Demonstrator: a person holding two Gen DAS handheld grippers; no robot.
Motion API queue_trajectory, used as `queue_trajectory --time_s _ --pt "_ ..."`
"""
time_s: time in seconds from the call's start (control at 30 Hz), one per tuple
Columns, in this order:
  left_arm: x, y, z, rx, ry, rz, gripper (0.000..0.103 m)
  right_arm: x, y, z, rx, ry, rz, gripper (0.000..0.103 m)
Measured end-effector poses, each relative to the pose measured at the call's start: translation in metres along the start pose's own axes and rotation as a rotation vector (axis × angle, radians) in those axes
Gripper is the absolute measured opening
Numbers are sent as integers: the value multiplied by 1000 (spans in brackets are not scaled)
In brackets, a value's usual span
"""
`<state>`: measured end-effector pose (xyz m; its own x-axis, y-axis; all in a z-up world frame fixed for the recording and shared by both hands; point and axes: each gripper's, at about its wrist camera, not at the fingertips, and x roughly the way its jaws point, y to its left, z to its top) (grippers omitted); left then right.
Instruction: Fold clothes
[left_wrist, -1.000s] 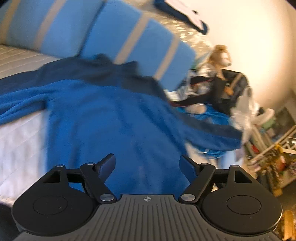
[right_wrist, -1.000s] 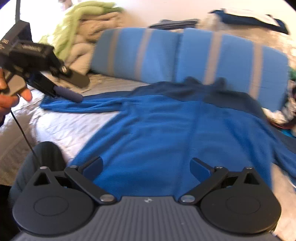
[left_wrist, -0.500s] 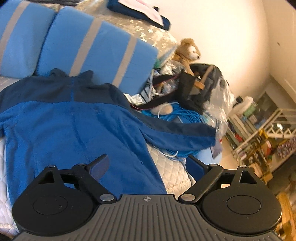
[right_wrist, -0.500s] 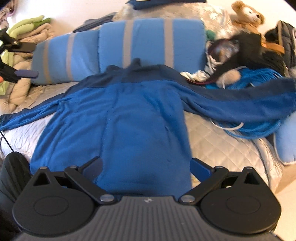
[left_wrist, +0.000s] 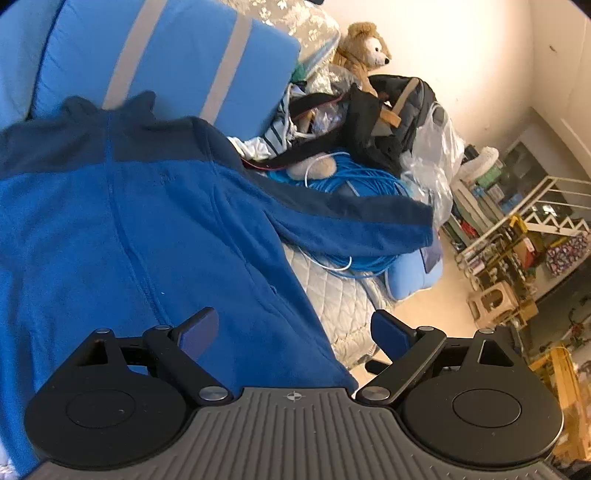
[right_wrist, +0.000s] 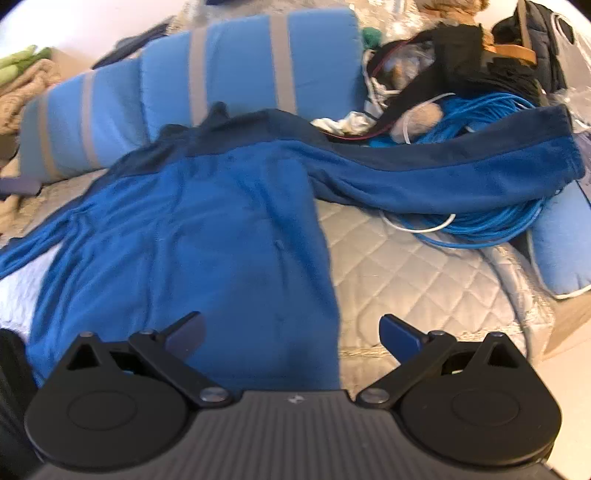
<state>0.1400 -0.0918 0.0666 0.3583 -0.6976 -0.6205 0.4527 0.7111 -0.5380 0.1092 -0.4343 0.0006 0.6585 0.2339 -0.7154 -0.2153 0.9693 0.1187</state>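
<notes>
Blue fleece (right_wrist: 207, 236) beneath both spread claws (right_wrist: 291, 334)

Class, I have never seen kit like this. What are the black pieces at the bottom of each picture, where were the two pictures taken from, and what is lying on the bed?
The black pieces are two hand-held grippers, each carried by a person, with a camera looking forward along its two fingers. One picture comes from the left gripper, the other from the right gripper. Both are open and hold nothing. On the grey quilted bed lies a two-tone blue fleece jacket, spread flat. One sleeve rests across a coil of blue cable. Behind are blue cushions with grey stripes and a brown teddy bear.
</notes>
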Motion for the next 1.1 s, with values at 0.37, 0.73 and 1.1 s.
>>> queue_trajectory --time_s 0.37,0.73,1.1 --pt "45 -1 -14 18 29 -43 91 19 -53 -29 81 -41 2 103" --pt "95 -6 -18 62 114 -3 91 27 -102 -86 218 -2 88 103" --pt "125 -41 -33 138 136 16 91 58 -93 -113 317 -46 150 83"
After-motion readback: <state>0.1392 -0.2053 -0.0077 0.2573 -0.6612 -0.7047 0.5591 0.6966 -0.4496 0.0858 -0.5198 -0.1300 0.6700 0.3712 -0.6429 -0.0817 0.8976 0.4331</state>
